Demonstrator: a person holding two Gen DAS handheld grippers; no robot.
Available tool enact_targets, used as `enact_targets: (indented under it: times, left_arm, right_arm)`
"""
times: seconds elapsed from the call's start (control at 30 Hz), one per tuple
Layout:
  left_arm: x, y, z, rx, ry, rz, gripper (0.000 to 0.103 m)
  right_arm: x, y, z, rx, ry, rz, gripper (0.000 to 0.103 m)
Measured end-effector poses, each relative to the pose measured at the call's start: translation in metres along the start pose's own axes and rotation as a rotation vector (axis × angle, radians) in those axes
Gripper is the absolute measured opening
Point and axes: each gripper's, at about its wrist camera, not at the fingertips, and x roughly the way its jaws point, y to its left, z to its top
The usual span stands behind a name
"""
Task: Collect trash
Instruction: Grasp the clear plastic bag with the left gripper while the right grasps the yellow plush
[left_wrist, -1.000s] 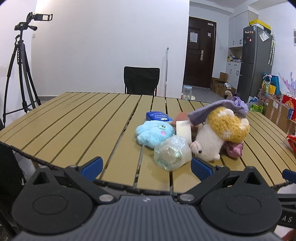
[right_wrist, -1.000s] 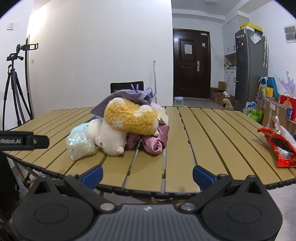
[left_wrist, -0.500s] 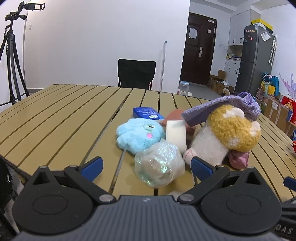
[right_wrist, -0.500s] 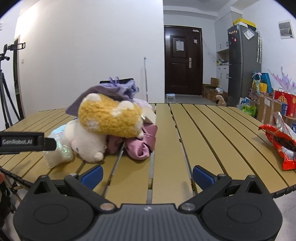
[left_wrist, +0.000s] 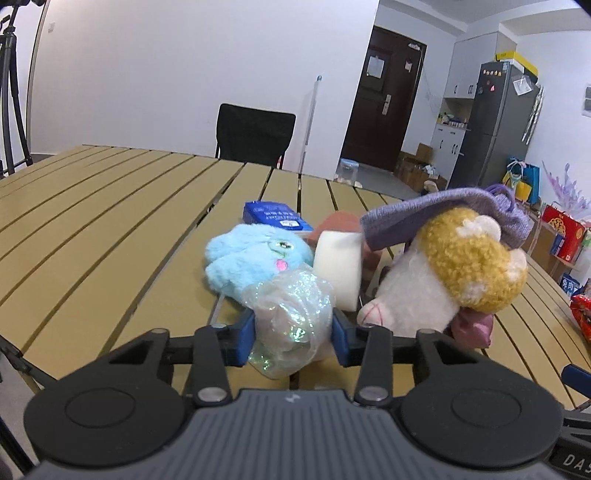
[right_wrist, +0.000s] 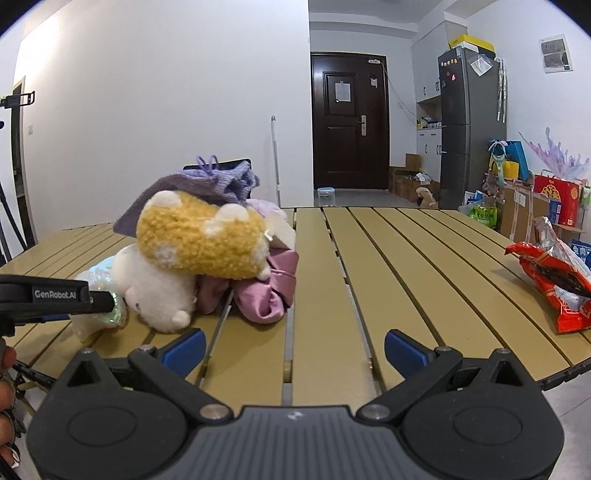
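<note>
A crumpled clear iridescent plastic wrapper (left_wrist: 291, 321) lies at the near edge of the slatted wooden table (left_wrist: 110, 221). My left gripper (left_wrist: 293, 332) is shut on it, blue pads pressing both sides. The wrapper also shows in the right wrist view (right_wrist: 99, 314), partly hidden behind the left gripper's body. My right gripper (right_wrist: 293, 349) is open and empty above the table's near edge. A red snack bag (right_wrist: 554, 280) lies at the right of the table. A blue packet (left_wrist: 275, 218) lies behind the pile.
A pile sits just behind the wrapper: blue plush (left_wrist: 255, 258), white block (left_wrist: 340, 269), yellow-and-white plush (left_wrist: 450, 273), purple knit hat (left_wrist: 443, 214), pink cloth (right_wrist: 266, 291). A black chair (left_wrist: 255, 133) stands beyond the table. A fridge (right_wrist: 469, 125) and bags stand at the right.
My left gripper moved forward to the wrapper and closed on it. My right gripper shifted slightly right and stayed open.
</note>
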Motion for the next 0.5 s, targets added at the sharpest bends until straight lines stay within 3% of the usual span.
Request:
enact_targets:
  times: [0.5]
  left_arm:
    - [-0.046,0.014,0.012,0.026,-0.085,0.054,0.04]
  right_arm:
    - [-0.007,0.037,0.017,0.057,-0.078,0.081,0.103]
